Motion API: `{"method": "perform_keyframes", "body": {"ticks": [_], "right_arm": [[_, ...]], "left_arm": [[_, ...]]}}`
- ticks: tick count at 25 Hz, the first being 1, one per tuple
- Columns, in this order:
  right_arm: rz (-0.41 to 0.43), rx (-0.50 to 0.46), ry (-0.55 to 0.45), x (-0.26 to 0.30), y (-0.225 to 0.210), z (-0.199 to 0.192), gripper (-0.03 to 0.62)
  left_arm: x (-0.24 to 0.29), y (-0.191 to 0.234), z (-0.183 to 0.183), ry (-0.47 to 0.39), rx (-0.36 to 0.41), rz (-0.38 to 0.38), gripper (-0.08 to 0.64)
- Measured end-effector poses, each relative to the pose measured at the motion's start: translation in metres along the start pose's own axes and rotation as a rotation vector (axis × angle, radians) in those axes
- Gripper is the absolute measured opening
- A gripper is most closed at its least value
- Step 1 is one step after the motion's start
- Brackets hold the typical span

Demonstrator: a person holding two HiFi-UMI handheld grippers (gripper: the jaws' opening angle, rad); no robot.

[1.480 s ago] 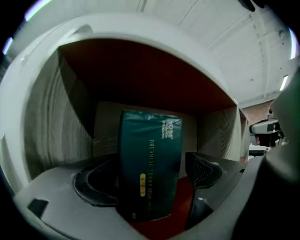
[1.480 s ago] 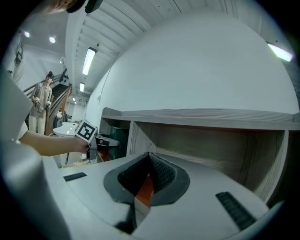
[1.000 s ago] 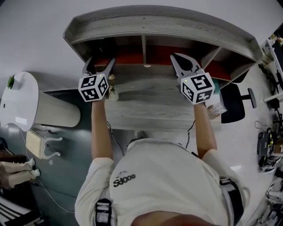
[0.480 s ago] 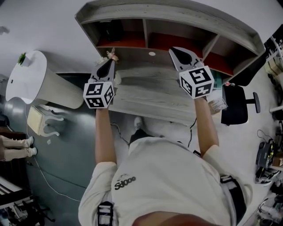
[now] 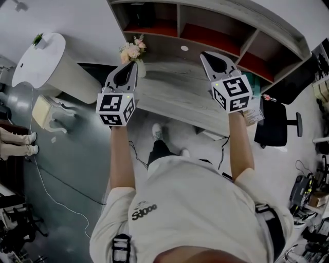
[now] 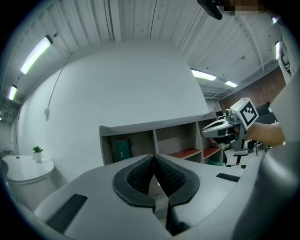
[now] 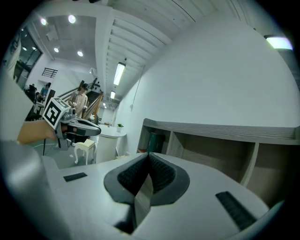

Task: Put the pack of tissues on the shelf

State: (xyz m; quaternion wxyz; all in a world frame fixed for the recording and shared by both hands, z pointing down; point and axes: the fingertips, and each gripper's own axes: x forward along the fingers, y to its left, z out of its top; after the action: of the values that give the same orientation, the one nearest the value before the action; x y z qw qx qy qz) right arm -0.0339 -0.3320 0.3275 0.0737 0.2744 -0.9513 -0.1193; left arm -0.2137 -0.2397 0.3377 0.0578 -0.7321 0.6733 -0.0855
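Note:
A dark green pack of tissues point(image 6: 122, 151) stands upright in the leftmost compartment of the wooden shelf point(image 6: 154, 124). In the right gripper view the pack point(image 7: 154, 141) shows in that same end compartment. From the head view it is a dark shape point(image 5: 142, 14) at the top edge. My left gripper point(image 5: 128, 72) hangs level over the desk's left end, well back from the shelf, shut with nothing between its pads. My right gripper point(image 5: 209, 57) is level over the desk's right half, shut and empty.
The shelf point(image 5: 267, 24) sits at the back of a grey wooden desk point(image 5: 175, 97). A vase of flowers point(image 5: 132, 51) stands at the desk's left end, close to my left gripper. A white round table point(image 5: 43, 67) and stool point(image 5: 49, 113) are left; an office chair point(image 5: 272, 123) is right.
My left gripper was open at the shelf's left compartment; it has shut and drawn back over the desk. The right gripper has also drawn back, and the shelf has slid toward the top of the view.

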Motion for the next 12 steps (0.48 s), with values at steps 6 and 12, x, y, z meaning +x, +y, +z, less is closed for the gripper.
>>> {"method": "perform_keyframes", "body": {"ticks": [6,12], "right_arm": [[0.042,-0.035,-0.006,-0.017,0.027,0.005,-0.006],[0.063,-0.040,-0.022,-0.033,0.042,0.016,-0.006]], "left_arm": [[-0.026,-0.013,0.001,0.009,-0.006,0.019,0.018],[-0.044,-0.023,0.007,0.005,0.017,0.030,0.018]]}}
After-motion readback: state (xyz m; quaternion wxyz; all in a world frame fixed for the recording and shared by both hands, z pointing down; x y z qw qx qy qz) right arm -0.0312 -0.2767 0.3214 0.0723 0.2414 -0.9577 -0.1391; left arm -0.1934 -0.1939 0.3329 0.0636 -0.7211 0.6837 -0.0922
